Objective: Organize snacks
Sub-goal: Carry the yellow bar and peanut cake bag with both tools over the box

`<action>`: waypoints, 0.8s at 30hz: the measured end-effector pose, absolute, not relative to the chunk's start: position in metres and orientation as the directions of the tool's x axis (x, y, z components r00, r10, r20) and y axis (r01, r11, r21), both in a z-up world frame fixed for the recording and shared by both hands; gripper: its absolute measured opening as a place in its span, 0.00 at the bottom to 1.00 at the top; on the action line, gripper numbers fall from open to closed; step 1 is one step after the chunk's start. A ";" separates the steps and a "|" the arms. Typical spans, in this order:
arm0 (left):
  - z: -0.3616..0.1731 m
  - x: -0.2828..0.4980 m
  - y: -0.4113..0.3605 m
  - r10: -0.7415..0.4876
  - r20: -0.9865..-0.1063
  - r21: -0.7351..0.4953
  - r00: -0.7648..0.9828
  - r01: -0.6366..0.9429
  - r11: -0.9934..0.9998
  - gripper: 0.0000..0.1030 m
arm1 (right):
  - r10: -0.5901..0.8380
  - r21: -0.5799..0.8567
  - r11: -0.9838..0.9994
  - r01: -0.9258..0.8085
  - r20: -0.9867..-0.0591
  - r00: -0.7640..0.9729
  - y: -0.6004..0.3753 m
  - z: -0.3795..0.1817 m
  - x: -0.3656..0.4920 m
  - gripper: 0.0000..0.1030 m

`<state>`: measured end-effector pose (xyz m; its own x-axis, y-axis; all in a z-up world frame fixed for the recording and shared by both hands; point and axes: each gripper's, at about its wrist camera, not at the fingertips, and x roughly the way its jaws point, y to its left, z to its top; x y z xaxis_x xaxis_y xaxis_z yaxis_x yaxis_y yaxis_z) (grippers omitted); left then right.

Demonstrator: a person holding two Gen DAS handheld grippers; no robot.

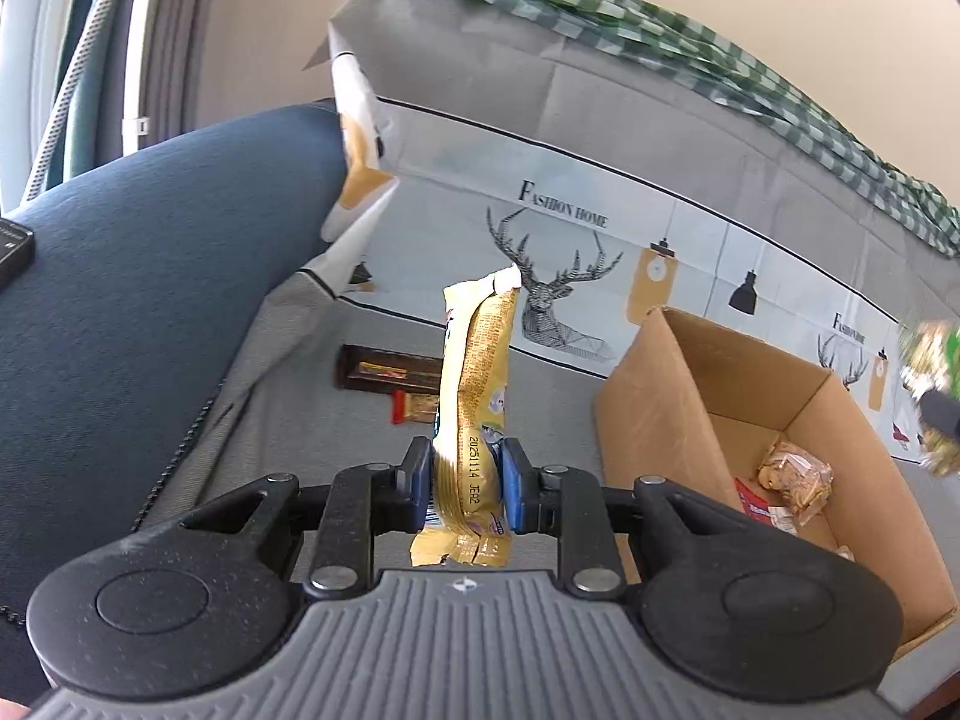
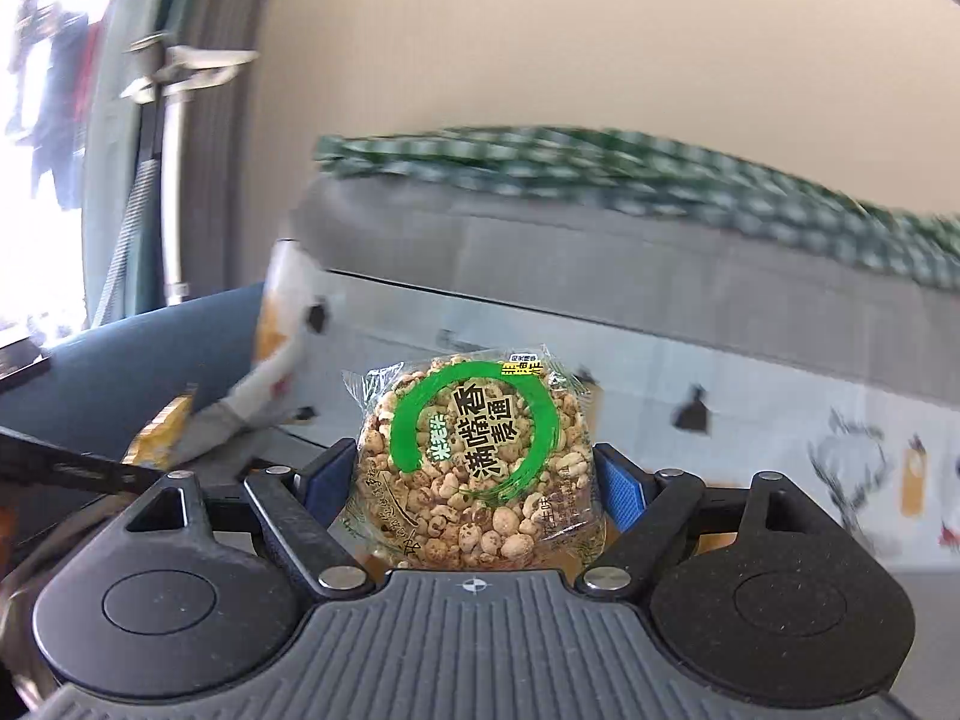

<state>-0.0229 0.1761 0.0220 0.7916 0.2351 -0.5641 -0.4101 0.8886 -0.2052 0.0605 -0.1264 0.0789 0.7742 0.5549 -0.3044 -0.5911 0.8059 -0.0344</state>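
My left gripper [image 1: 467, 483] is shut on a gold snack bar wrapper [image 1: 477, 384], held upright above the grey cloth surface. My right gripper [image 2: 474, 480] is shut on a round puffed-grain cake in a clear wrapper with a green ring [image 2: 474, 450], held in the air; it shows blurred at the right edge of the left wrist view [image 1: 930, 384]. The gold bar shows at the left in the right wrist view [image 2: 159, 429]. An open cardboard box [image 1: 666, 372] to the right holds a peanut-brittle pack [image 1: 795, 477] and a red-white packet [image 1: 756, 501].
A dark brown bar [image 1: 390, 369] and a small red-ended bar [image 1: 414, 408] lie on the cloth [image 1: 312, 396] behind the gold bar. A dark blue cushion [image 1: 150, 276] is at left. A deer-print cloth wall [image 1: 600, 210] with green checked fabric [image 1: 660, 42] stands behind.
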 end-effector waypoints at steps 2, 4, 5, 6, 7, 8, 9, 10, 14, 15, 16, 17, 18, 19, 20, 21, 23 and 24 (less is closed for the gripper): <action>0.022 -0.018 0.168 0.226 -0.562 -0.199 0.795 -0.396 0.897 0.25 | 0.512 0.031 0.842 -0.539 -0.366 0.778 -0.140 0.061 0.078 0.81; 0.022 -0.015 0.159 0.217 -0.555 -0.191 0.803 -0.378 0.906 0.25 | 0.485 0.039 0.860 -0.509 -0.369 0.793 -0.148 0.058 0.085 0.81; 0.023 -0.014 0.155 0.215 -0.550 -0.185 0.807 -0.369 0.911 0.25 | 0.490 0.042 0.859 -0.510 -0.358 0.795 -0.151 0.058 0.085 0.81; 0.023 -0.014 0.150 0.216 -0.544 -0.176 0.811 -0.362 0.915 0.25 | 0.491 0.045 0.859 -0.510 -0.355 0.796 -0.154 0.058 0.087 0.81; 0.024 -0.013 0.146 0.217 -0.540 -0.171 0.813 -0.358 0.918 0.25 | 0.486 0.044 0.862 -0.506 -0.357 0.798 -0.155 0.057 0.088 0.81; 0.025 -0.014 0.143 0.214 -0.535 -0.173 0.817 -0.354 0.919 0.25 | 0.481 0.040 0.864 -0.502 -0.362 0.799 -0.153 0.056 0.091 0.81; 0.026 -0.014 0.140 0.211 -0.530 -0.175 0.821 -0.350 0.920 0.25 | 0.476 0.038 0.867 -0.497 -0.365 0.800 -0.155 0.055 0.091 0.81; 0.027 -0.014 0.137 0.209 -0.527 -0.176 0.824 -0.346 0.922 0.25 | 0.472 0.041 0.870 -0.492 -0.364 0.803 -0.156 0.055 0.093 0.81; 0.038 -0.013 0.119 0.192 -0.511 -0.172 0.838 -0.318 0.932 0.25 | 0.464 0.071 0.880 -0.470 -0.346 0.816 -0.163 0.058 0.094 0.81; 0.043 -0.012 0.114 0.188 -0.503 -0.175 0.843 -0.312 0.934 0.25 | 0.461 0.078 0.883 -0.464 -0.340 0.820 -0.165 0.058 0.093 0.81; 0.048 -0.010 0.109 0.181 -0.494 -0.181 0.850 -0.304 0.935 0.25 | 0.457 0.083 0.886 -0.457 -0.334 0.825 -0.167 0.059 0.093 0.81; 0.054 -0.007 0.104 0.172 -0.485 -0.189 0.857 -0.295 0.937 0.25 | 0.450 0.086 0.890 -0.448 -0.328 0.831 -0.168 0.059 0.092 0.81; 0.060 -0.002 0.098 0.160 -0.476 -0.196 0.865 -0.282 0.939 0.25 | 0.443 0.088 0.894 -0.440 -0.322 0.837 -0.170 0.060 0.092 0.81; 0.066 0.003 0.093 0.147 -0.466 -0.202 0.872 -0.267 0.942 0.25 | 0.437 0.086 0.897 -0.433 -0.318 0.841 -0.171 0.060 0.092 0.81; 0.072 0.008 0.087 0.132 -0.455 -0.208 0.881 -0.249 0.946 0.25 | 0.429 0.080 0.901 -0.427 -0.317 0.846 -0.171 0.059 0.092 0.81; 0.080 0.016 0.079 0.115 -0.441 -0.211 0.890 -0.227 0.951 0.25 | 0.418 0.074 0.906 -0.417 -0.317 0.851 -0.172 0.059 0.093 0.81; 0.091 0.032 0.065 0.079 -0.424 -0.221 0.902 -0.188 0.957 0.25 | 0.401 0.070 0.913 -0.401 -0.318 0.859 -0.176 0.058 0.096 0.81; 0.096 0.042 0.058 0.060 -0.417 -0.229 0.907 -0.168 0.959 0.25 | 0.392 0.070 0.918 -0.391 -0.319 0.863 -0.179 0.057 0.097 0.81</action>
